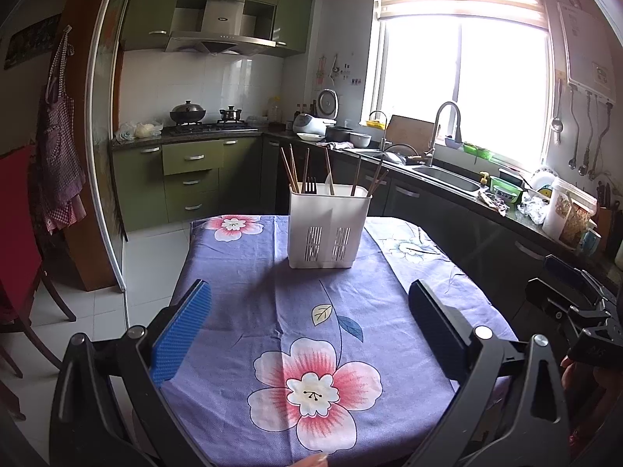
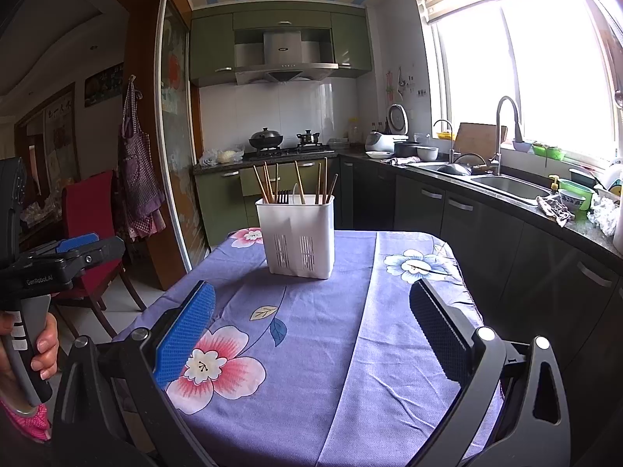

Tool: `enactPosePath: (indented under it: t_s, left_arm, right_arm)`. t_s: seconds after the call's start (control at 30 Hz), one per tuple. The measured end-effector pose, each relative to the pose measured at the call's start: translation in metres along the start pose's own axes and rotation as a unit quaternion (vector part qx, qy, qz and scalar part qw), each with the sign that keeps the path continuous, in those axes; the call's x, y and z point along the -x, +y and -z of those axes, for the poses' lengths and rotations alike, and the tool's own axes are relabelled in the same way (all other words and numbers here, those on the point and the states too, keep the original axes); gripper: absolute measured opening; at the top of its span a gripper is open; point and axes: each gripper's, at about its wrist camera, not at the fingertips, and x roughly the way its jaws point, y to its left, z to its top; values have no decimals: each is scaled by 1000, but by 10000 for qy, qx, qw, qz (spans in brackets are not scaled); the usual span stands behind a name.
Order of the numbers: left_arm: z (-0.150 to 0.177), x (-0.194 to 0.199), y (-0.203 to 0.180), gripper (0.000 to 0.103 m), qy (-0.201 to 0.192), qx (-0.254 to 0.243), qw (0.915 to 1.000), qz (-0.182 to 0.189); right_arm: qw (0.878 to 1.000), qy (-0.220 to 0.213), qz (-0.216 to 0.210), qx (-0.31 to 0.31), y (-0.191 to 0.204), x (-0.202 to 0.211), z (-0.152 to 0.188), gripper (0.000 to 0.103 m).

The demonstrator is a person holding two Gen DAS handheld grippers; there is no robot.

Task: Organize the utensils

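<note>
A white plastic utensil holder (image 1: 328, 229) stands upright at the far end of the table; it also shows in the right wrist view (image 2: 298, 235). Several wooden chopsticks (image 1: 291, 167) and a dark fork (image 1: 310, 186) stick up out of it; the chopsticks (image 2: 264, 181) also show in the right wrist view. My left gripper (image 1: 309, 313) is open and empty, well short of the holder above the tablecloth. My right gripper (image 2: 311, 313) is open and empty too, also short of the holder. Each gripper shows at the edge of the other's view.
The table carries a purple floral tablecloth (image 1: 272, 272). A dark counter with a sink (image 1: 447, 179) and clutter runs along the right. A red chair (image 2: 93, 229) stands left of the table. Green cabinets and a stove (image 1: 210, 126) are at the back.
</note>
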Motion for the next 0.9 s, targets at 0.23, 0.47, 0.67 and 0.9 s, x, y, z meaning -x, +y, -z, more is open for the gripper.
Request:
enactPosePath:
  t_s: [0.23, 0.47, 0.67, 0.9]
  left_arm:
    - [0, 1, 2, 96, -27, 4, 9999, -96]
    - [-1, 0, 7, 96, 3, 30, 9999, -159]
    - [-2, -1, 11, 96, 7, 141, 9998, -156]
    - [-2, 1, 10, 96, -81, 39, 9999, -105]
  right_arm:
    - [10000, 25, -1, -7, 0, -2, 1, 98]
    - [10000, 56, -7, 1, 3, -5, 3, 98]
    - [10000, 74, -21, -5, 3, -7, 2, 98]
    - [9999, 109, -42, -32, 3, -9, 3, 98]
